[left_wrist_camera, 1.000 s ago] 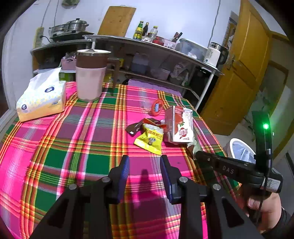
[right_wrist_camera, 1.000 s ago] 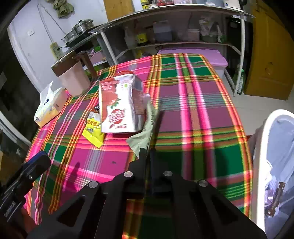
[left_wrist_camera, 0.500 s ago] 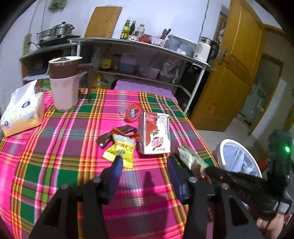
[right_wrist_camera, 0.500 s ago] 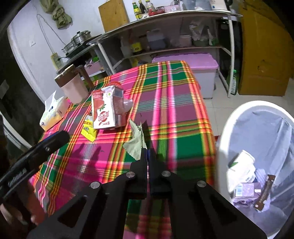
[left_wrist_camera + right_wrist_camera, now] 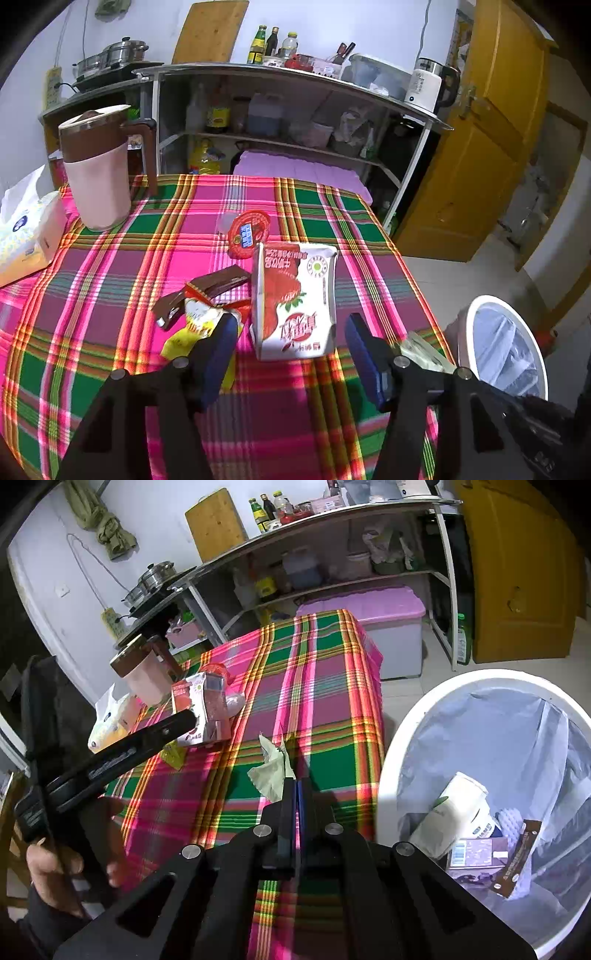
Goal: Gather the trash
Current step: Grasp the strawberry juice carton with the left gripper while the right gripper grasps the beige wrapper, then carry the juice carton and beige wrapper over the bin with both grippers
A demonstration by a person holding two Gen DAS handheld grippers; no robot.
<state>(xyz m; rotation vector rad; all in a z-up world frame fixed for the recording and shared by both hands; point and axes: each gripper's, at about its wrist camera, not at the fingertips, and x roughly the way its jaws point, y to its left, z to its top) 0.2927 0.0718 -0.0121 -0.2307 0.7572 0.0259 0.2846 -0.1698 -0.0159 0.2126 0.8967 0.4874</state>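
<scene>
My right gripper (image 5: 294,788) is shut on a crumpled pale green wrapper (image 5: 271,770) and holds it above the table's right edge, beside the white trash bin (image 5: 391,760). The wrapper also shows in the left wrist view (image 5: 424,350). My left gripper (image 5: 290,341) is open and empty, hovering just in front of a strawberry milk carton (image 5: 295,299) lying on the plaid tablecloth (image 5: 110,280). A yellow snack packet (image 5: 192,328), a brown wrapper (image 5: 207,288) and a red round lid (image 5: 248,230) lie by the carton.
A pink jug (image 5: 98,166) and a tissue pack (image 5: 26,232) stand at the table's far left. The lined bin (image 5: 506,347) holds a cup, a purple box and a brown wrapper. Metal shelves (image 5: 288,74) and a purple crate (image 5: 369,609) stand behind; a yellow door (image 5: 491,129) stands right.
My right gripper carried the green wrapper away from the carton, rightwards to the table edge by the bin. My left gripper moved forward toward the carton and opened wider.
</scene>
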